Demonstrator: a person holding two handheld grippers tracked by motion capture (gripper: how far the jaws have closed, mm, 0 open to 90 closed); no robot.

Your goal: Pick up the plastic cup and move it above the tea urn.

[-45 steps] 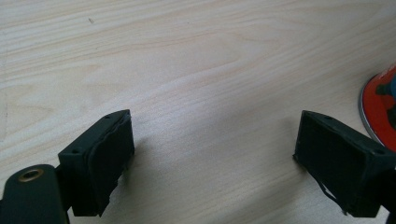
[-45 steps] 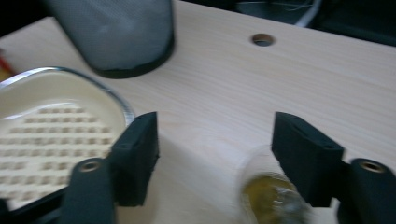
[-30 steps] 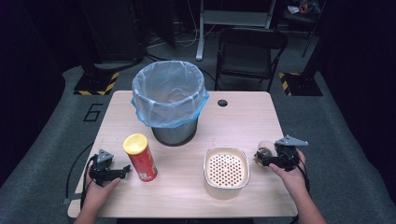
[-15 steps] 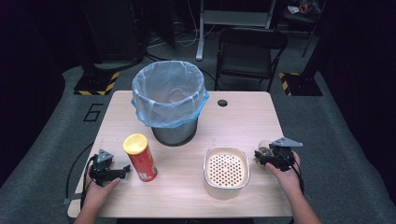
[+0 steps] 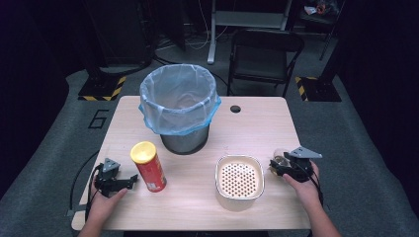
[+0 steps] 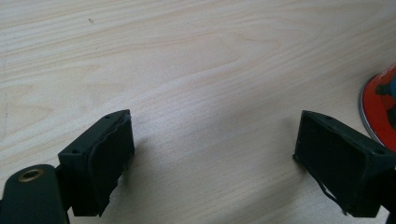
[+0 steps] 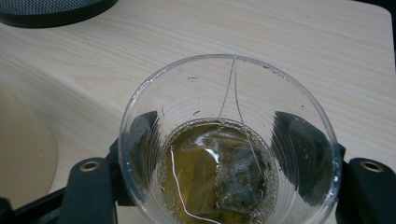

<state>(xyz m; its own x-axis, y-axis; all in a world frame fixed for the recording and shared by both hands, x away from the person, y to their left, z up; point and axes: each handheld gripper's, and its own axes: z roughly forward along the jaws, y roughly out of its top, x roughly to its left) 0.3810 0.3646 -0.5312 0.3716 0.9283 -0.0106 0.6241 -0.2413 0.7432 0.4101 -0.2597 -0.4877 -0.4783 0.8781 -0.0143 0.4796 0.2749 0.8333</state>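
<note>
Right gripper [image 7: 229, 177] closing round clear cup [image 7: 229, 140] at lower centre of frame — jaws flank walls, just been closing, contact uncertain. Squeeze gently, keep upright — tea, tea bag [image 7: 238, 177] inside. Left gripper [image 6: 224, 163] open, empty.

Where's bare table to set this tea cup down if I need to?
Bare wood lies behind the cup, toward the grommet hole and the table far-right corner. Also between the chip can and strainer bowl. It is crowded around the lined bin.
</note>
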